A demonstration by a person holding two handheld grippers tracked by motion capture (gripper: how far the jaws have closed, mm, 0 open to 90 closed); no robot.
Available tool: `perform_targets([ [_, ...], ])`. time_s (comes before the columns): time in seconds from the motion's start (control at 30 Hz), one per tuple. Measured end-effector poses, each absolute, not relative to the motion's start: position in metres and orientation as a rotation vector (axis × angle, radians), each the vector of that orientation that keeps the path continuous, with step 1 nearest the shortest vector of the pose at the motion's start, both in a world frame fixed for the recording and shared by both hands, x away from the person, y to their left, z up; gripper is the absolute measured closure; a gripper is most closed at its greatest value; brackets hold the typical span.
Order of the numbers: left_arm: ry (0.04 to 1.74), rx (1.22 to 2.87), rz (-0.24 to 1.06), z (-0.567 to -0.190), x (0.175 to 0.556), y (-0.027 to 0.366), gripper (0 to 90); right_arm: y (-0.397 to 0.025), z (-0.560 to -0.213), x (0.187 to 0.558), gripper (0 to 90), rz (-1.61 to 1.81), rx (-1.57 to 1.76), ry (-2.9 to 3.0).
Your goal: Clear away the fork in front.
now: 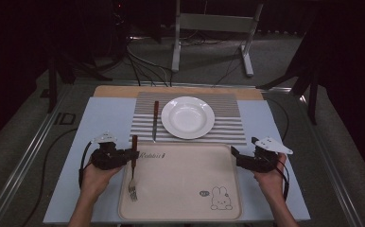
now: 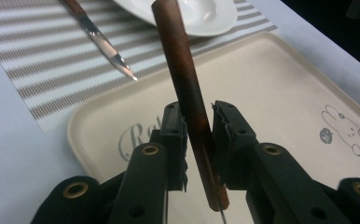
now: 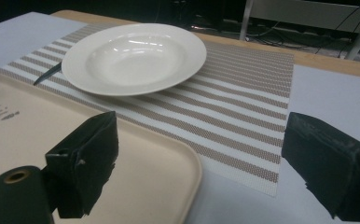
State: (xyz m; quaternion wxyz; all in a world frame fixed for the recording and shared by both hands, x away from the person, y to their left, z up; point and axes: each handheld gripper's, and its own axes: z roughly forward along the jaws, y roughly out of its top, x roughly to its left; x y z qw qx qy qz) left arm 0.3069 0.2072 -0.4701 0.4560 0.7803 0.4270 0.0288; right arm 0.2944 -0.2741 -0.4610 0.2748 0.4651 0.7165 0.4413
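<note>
A fork point(image 1: 133, 177) with a dark brown handle point(image 2: 183, 70) lies along the left side of a cream tray point(image 1: 185, 184), tines toward me. My left gripper point(image 1: 131, 154) is shut on the handle about midway, its jaws point(image 2: 199, 121) pressed on either side. I cannot tell if the fork is lifted off the tray. My right gripper point(image 1: 236, 157) hovers at the tray's far right corner point(image 3: 136, 154), open wide point(image 3: 206, 144) with nothing between its jaws.
A white plate point(image 1: 187, 117) sits on a striped placemat point(image 1: 228, 118) beyond the tray, with a brown-handled knife point(image 1: 155, 120) just left of it. A rabbit drawing marks the tray's near right corner point(image 1: 221, 198). Light blue mat point(image 1: 100, 123) surrounds everything.
</note>
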Motion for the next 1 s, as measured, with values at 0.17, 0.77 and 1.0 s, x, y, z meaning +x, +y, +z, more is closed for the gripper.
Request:
perform_targets([
  [0.17,1.061,1.941,0.049,-0.478,0.304,0.207,73.9,-0.275,-0.463,0.293,11.0,1.181,1.251,1.93],
  [0.77,1.14,1.973,0.049,-0.494,0.299,0.213,71.7,-0.276,-0.466,0.291,11.0,1.176,1.254,1.936],
  [1.0,1.172,1.982,0.061,-0.497,0.3,0.215,70.1,-0.277,-0.466,0.291,11.0,1.177,1.26,1.932],
])
